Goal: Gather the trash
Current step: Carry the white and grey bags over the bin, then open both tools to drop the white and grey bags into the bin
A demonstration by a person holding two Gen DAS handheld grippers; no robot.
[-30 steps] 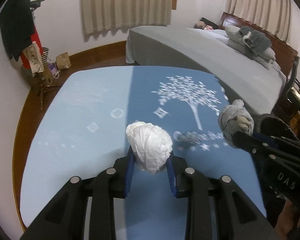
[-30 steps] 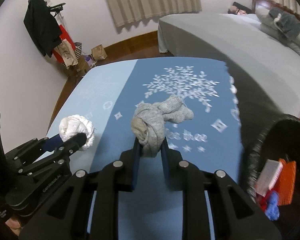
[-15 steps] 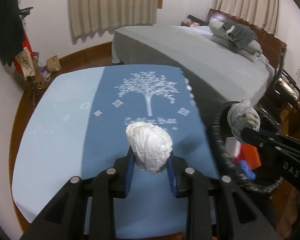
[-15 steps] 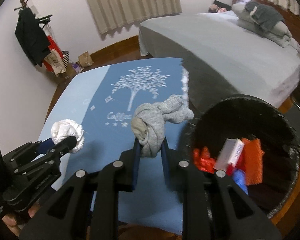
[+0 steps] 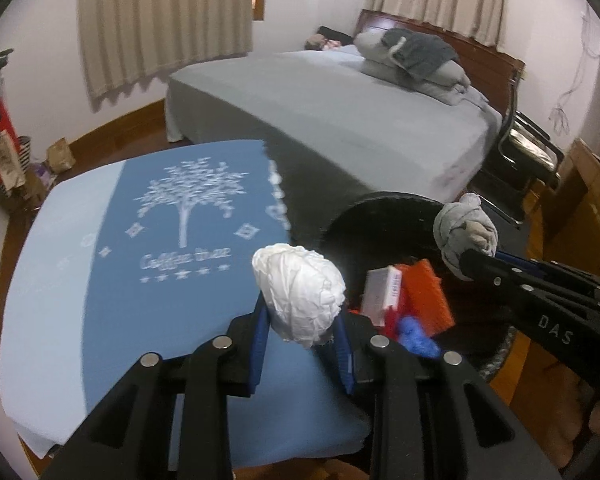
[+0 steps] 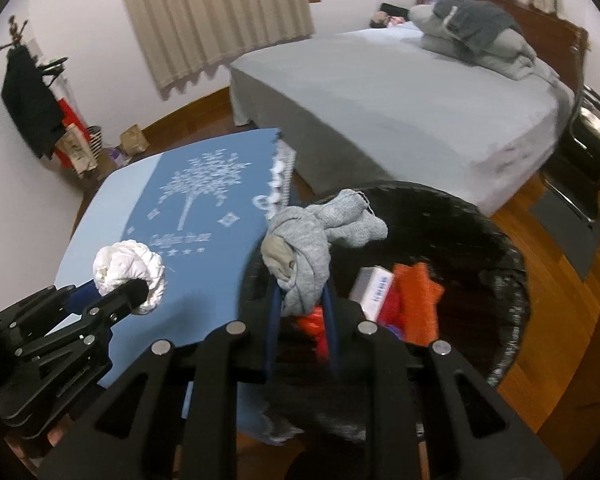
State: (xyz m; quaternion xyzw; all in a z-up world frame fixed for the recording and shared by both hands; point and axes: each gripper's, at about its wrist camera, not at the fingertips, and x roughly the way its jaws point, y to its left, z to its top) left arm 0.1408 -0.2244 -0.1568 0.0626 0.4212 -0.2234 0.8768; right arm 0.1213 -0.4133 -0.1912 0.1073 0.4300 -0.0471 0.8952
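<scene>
My left gripper (image 5: 302, 332) is shut on a crumpled white paper ball (image 5: 300, 296), held above the right edge of the blue table (image 5: 100, 300), beside the black bin (image 5: 380, 208). My right gripper (image 6: 302, 300) is shut on a knotted grey sock (image 6: 308, 240), which hangs over the near left part of the black bin (image 6: 500, 248). Inside the bin lie a white box (image 6: 374, 286), orange pieces (image 6: 418, 300) and a blue scrap (image 5: 418, 336). The right wrist view shows the left gripper (image 6: 136, 290) with the white paper ball (image 6: 130, 270) at lower left; the left wrist view shows the right gripper (image 5: 466, 266) with the grey sock (image 5: 464, 232) at right.
A blue cloth with a white tree print covers the table. Behind it stands a grey bed (image 5: 340, 112) with folded bedding (image 5: 412, 60). A coat rack with bags (image 6: 40, 112) stands by the left wall. Wooden floor (image 6: 560, 300) lies right of the bin.
Both grippers have swept to the right across the table with their loads still held. The black bin has come into view, and the sock now hangs over it.
</scene>
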